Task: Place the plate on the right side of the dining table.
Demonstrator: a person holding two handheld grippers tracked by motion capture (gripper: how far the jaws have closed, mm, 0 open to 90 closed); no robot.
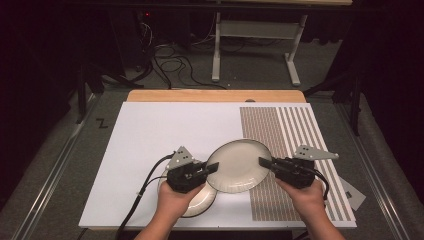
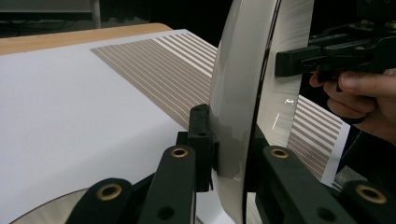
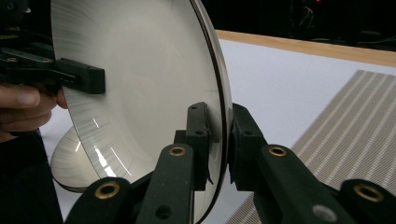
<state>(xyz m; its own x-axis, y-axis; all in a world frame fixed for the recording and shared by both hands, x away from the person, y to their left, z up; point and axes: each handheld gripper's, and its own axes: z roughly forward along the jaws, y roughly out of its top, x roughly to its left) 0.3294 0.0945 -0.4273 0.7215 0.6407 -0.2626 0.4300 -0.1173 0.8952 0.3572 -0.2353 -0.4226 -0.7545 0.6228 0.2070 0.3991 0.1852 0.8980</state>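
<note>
High view: we see the round, pale ceramic plate [image 1: 238, 165] lifted over the white desk [image 1: 150, 135], our left tool [image 1: 214, 168] clamped on its left rim, our right tool [image 1: 265, 162] clamped on its right rim, above a second plate [image 1: 200, 202].

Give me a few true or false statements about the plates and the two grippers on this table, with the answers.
1. Both grippers grip the same plate. True: the left gripper and right gripper clamp opposite rims.
2. A second plate lies on the white board. True.
3. The held plate lies flat on the striped area. False: it is held off the board.
4. The right gripper's jaws stand open and hold nothing. False: they pinch the plate's rim.
</note>
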